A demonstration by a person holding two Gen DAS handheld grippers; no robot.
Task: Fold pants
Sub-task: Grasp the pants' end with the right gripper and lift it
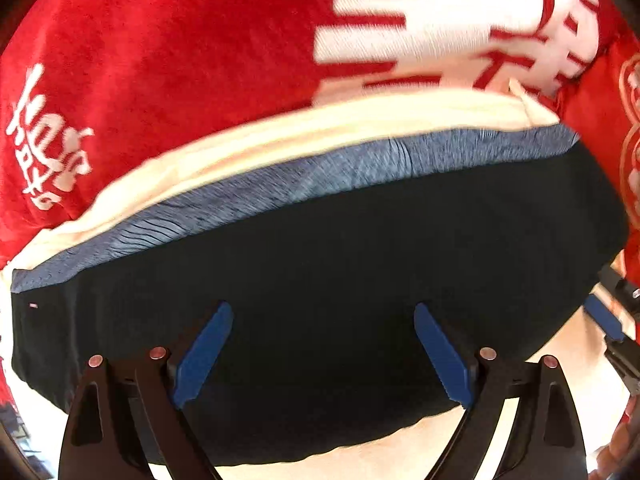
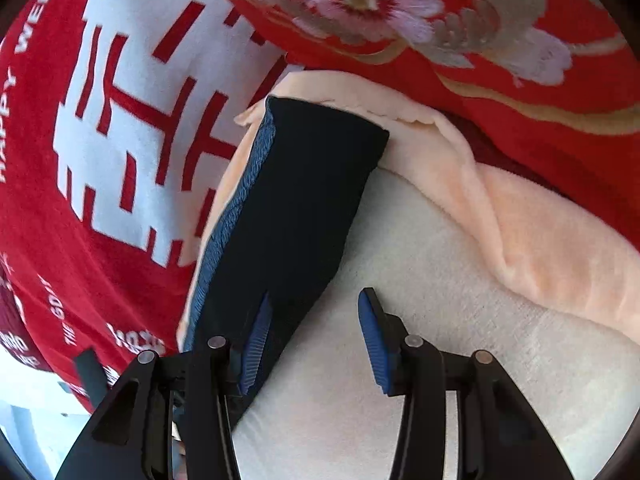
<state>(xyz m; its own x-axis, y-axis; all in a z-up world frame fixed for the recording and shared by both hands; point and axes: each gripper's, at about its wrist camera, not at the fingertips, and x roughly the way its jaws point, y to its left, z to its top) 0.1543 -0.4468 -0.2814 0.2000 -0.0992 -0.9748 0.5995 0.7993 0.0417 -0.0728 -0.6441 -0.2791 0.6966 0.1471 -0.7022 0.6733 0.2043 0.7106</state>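
Observation:
The pants are dark navy, folded into a flat band with a blue ribbed edge along the far side, and lie on a cream fleece blanket. My left gripper is open just above the pants, its blue pads spread wide and holding nothing. In the right wrist view the pants run away from me as a long folded strip. My right gripper is open at the near end of the strip, with its left pad over the cloth and its right pad over the cream blanket.
A red blanket with large white characters lies beyond and left of the pants. A red floral quilt lies at the far right. The peach edge of the fleece is bunched up to the right. The right gripper's body shows at the left view's right edge.

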